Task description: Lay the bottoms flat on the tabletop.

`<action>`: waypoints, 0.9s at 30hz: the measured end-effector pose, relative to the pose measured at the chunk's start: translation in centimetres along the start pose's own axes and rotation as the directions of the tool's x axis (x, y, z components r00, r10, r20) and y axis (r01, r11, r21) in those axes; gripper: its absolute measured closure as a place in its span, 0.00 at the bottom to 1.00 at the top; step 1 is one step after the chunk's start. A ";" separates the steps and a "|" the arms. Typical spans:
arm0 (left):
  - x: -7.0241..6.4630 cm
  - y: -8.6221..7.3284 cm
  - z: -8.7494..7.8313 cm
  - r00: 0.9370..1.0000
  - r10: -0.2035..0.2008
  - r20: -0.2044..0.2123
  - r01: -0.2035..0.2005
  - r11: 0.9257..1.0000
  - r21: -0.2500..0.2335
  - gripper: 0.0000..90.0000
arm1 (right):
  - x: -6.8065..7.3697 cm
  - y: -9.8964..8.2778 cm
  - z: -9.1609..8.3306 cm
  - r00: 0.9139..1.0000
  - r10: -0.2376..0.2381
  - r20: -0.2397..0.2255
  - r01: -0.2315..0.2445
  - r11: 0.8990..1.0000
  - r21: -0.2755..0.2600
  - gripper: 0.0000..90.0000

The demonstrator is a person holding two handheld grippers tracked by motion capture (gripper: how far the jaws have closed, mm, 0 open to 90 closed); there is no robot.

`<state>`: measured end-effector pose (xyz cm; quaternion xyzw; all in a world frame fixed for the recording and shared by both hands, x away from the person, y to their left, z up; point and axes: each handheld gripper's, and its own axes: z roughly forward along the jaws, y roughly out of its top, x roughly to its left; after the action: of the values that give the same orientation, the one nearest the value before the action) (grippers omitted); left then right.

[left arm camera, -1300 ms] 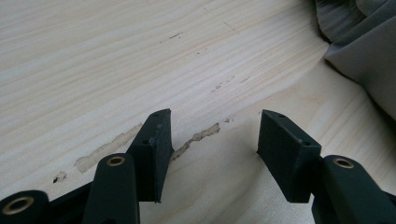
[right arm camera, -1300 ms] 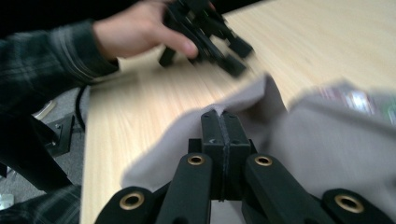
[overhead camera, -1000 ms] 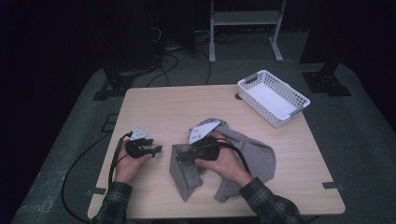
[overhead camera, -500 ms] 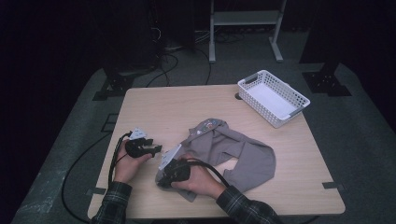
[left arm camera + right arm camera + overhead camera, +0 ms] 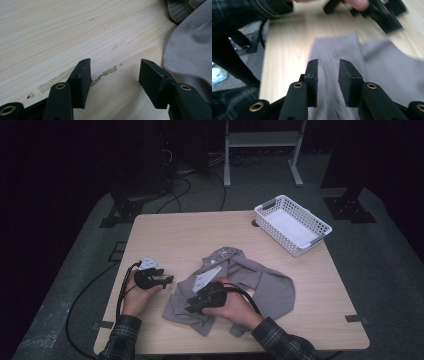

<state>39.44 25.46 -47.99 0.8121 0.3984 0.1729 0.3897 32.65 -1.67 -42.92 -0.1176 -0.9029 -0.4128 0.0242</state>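
Note:
A grey garment (image 5: 272, 287) lies crumpled across the middle of the wooden table (image 5: 175, 237), with a printed patch at its far edge. My right gripper (image 5: 192, 308) rests low over the garment's front left part and points left. Its jaws have just been opening and now stand apart, and the grey cloth (image 5: 382, 67) lies under and beyond my right gripper (image 5: 328, 65) with nothing pinched. My left gripper (image 5: 168, 280) sits open just left of the garment. Bare wood lies between the jaws of my left gripper (image 5: 113, 68), and the cloth edge (image 5: 190, 50) is at the right.
A white plastic basket (image 5: 320, 228) stands at the table's far right corner. A black cable trails from the left gripper off the table's left edge. Stands and cables occupy the dark floor behind the table. The left gripper (image 5: 384, 15) appears blurred at the top of the right gripper view.
The right hand carried a part of the garment toward the front left and sank to the table, and its jaws went from shut to apart. The left hand stayed put.

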 end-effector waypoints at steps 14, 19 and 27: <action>-0.2 0.0 0.1 1.000 0.021 -0.012 -0.021 1.000 0.007 0.47 | -1.7 -5.5 -1.8 0.991 0.132 0.017 -0.132 0.991 0.004 0.66; -0.2 0.0 0.1 1.000 0.023 -0.012 -0.023 1.000 0.007 0.47 | -1.6 -5.7 -1.1 0.991 0.130 0.014 -0.131 0.991 0.029 0.89; -0.2 0.0 0.1 1.000 0.023 -0.011 -0.023 1.000 0.006 0.47 | -0.4 -4.5 -3.2 0.997 0.066 -0.043 -0.066 0.998 -0.005 0.96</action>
<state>39.37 25.23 -48.00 0.8167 0.3917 0.1809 0.3831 31.78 -6.97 -44.23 -0.1387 -0.8965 -0.4169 0.0571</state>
